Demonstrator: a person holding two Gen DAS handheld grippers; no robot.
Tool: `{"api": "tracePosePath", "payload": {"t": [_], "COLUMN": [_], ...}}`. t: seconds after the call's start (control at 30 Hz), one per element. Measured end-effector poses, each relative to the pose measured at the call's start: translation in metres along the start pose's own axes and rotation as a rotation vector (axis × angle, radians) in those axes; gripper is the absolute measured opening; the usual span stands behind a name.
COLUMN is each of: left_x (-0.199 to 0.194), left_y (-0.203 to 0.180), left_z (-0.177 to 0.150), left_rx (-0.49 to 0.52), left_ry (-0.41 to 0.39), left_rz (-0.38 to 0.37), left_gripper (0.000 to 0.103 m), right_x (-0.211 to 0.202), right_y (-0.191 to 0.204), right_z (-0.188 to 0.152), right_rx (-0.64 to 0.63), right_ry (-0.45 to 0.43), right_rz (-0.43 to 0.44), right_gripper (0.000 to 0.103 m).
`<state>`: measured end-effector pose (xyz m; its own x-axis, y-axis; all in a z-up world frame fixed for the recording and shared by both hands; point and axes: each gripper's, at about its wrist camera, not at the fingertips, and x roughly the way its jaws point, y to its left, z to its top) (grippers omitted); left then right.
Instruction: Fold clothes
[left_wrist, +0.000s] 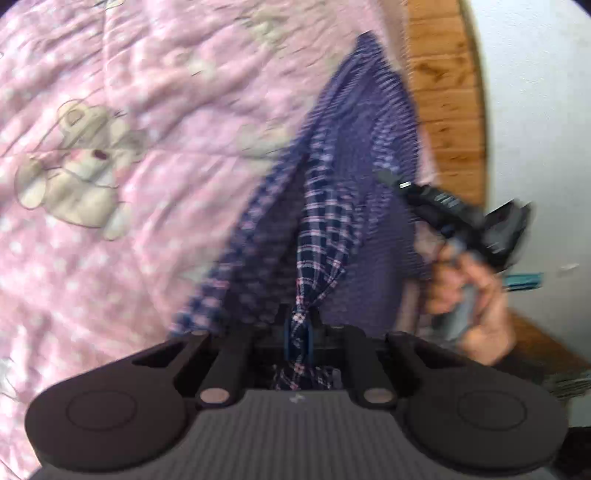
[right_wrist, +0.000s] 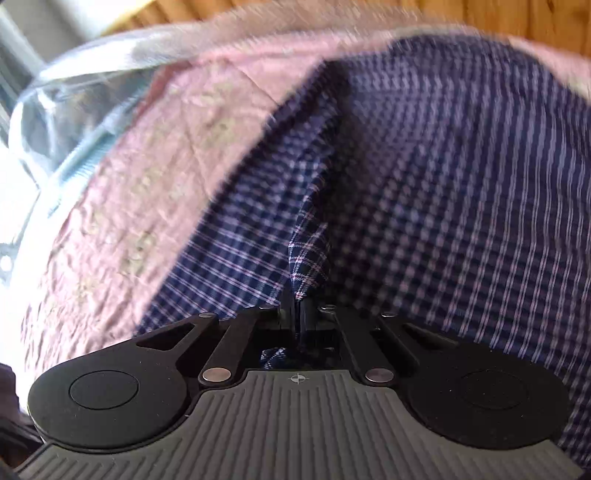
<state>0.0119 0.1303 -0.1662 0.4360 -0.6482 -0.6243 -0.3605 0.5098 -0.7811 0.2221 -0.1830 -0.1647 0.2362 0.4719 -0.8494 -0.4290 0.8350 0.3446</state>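
Navy plaid cloth, crossed with pink and white lines, is the item under handling. Left wrist view: my left gripper (left_wrist: 298, 332) is clamped on a bunched corner of the plaid garment (left_wrist: 325, 221), and the cloth rises taut from the jaws and spreads over the pink quilt (left_wrist: 129, 166) printed with teddy bears. At right, my right hand (left_wrist: 476, 295) holds the right gripper (left_wrist: 391, 179), its tip against the garment's far edge. A wooden headboard (left_wrist: 447, 110) stands behind the quilt.

Right wrist view: the right gripper's jaws are closed on a fold of the same garment, which covers the right half of the frame over the quilt. The only container seen is a clear plastic bag (right_wrist: 74, 92) at upper left; its contents are too blurred to tell.
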Motion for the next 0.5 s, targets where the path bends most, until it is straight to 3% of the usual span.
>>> {"api": "tracePosePath", "payload": {"t": [0.07, 0.1, 0.2, 0.27, 0.4, 0.5], "left_x": [0.002, -0.001, -0.005, -0.008, -0.010, -0.009], "left_y": [0.000, -0.007, -0.025, -0.031, -0.031, -0.026], "left_z": [-0.001, -0.005, -0.017, -0.024, -0.030, -0.030], "left_rx": [-0.001, 0.039, 0.133, 0.154, 0.130, 0.108], "left_ry": [-0.029, -0.046, -0.062, -0.076, -0.100, -0.114], "left_rz": [0.045, 0.077, 0.151, 0.164, 0.158, 0.177], "left_gripper": [0.009, 0.009, 0.010, 0.010, 0.011, 0.012], "right_x": [0.003, -0.003, -0.035, -0.047, -0.007, 0.044], "right_y": [-0.001, -0.002, 0.004, 0.015, 0.043, 0.042], "right_z": [-0.001, 0.002, 0.014, 0.029, 0.079, 0.115], "right_rx": [-0.024, -0.027, -0.069, -0.126, -0.258, -0.309], "right_ry": [0.011, -0.001, -0.159, -0.237, -0.207, -0.132], "right_rz": [0.013, -0.006, -0.143, -0.173, -0.136, -0.173], "right_gripper": [0.019, 0.029, 0.036, 0.036, 0.034, 0.032]}}
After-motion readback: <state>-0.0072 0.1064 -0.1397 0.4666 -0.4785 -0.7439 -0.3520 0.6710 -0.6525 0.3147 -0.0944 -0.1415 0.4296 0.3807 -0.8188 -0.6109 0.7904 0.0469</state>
